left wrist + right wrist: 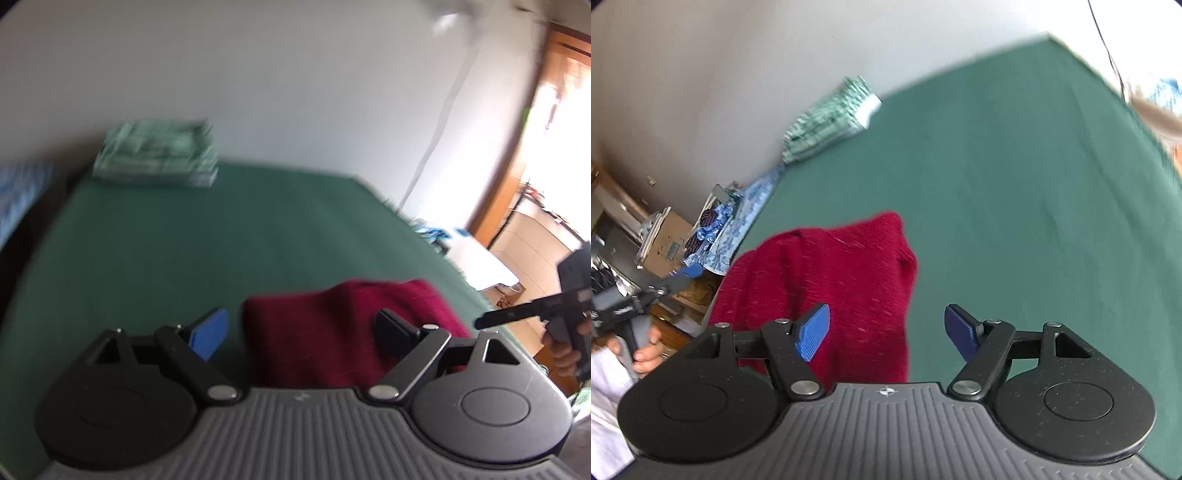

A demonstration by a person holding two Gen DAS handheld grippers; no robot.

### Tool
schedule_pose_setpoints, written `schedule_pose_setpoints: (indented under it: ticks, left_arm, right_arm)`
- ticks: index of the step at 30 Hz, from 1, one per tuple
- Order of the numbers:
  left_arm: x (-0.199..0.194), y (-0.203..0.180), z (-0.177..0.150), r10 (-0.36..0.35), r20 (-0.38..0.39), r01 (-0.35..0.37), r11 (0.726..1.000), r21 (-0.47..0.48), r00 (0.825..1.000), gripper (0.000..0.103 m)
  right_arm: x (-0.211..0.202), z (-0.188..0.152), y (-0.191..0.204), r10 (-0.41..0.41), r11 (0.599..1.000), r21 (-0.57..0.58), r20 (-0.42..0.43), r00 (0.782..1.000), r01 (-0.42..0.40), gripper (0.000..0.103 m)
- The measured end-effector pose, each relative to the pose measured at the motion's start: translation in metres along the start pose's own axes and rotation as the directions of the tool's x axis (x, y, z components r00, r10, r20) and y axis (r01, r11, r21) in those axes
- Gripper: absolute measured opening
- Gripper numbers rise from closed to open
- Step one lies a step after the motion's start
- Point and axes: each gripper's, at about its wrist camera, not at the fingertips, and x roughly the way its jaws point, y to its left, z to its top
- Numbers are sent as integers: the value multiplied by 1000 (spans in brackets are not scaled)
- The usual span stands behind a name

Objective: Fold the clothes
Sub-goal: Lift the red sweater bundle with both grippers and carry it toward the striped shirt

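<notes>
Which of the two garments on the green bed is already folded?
The green-and-white patterned one, a neat stack at the far corner by the wall. The red garment lies rumpled near both grippers.

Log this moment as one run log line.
task: fold clothes | left tool: open, empty | right tool: open, empty | red garment: crumpled on green surface | green patterned stack: folded, far corner
</notes>
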Motion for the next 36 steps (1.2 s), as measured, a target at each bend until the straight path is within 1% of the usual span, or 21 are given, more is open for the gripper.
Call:
schedule_pose_setpoints:
  ticks: [2, 4, 7, 9, 12, 14, 17, 21, 24, 26, 32, 36]
  left_arm:
    - [16, 15, -2, 3, -65, -8, 997, -81, 998, 88]
    - [28, 22, -5, -17, -111, 1, 989, -145, 994, 89]
    - [39, 27, -8, -80, -121, 51, 974, -220, 989, 94]
    - [43, 32, -13, -137, -138, 95, 957, -275, 981, 94]
    - [51, 33, -18, -189, -158, 131, 939, -318, 969, 94]
    - [56, 32, -20, -202, -169, 141, 938, -316, 965, 95]
    - [62, 29, -21, -217, -184, 154, 939, -309, 959, 95]
    - [71, 25, -24, -238, -204, 170, 939, -300, 950, 101]
    - [78, 23, -26, -253, -220, 183, 938, -293, 942, 101]
    - [80, 21, -25, -255, -219, 188, 940, -286, 942, 102]
    - [88, 18, -25, -256, -218, 195, 944, -265, 942, 102]
    - [88, 28, -27, -304, -208, 235, 925, -300, 930, 102]
  right_arm:
    - [7, 0, -9, 6, 999, 53, -37, 999, -4, 72]
    - [13, -3, -15, 32, 995, 93, -77, 996, -25, 72]
    - [18, -5, -19, 75, 989, 138, -110, 991, -59, 72]
    - [22, -6, -23, 109, 981, 171, -121, 987, -87, 72]
    - [25, -5, -31, 145, 972, 203, -134, 980, -117, 72]
    - [28, -3, -33, 166, 967, 216, -144, 976, -132, 72]
    - [32, 0, -31, 201, 966, 200, -173, 964, -165, 72]
    - [38, 2, -29, 242, 960, 188, -186, 952, -207, 72]
    - [46, 4, -32, 290, 946, 204, -191, 938, -251, 72]
    - [49, 2, -33, 327, 935, 209, -189, 926, -288, 72]
    - [63, 11, -22, 374, 925, 165, -236, 897, -342, 72]
    - [72, 16, -15, 385, 921, 164, -255, 887, -352, 74]
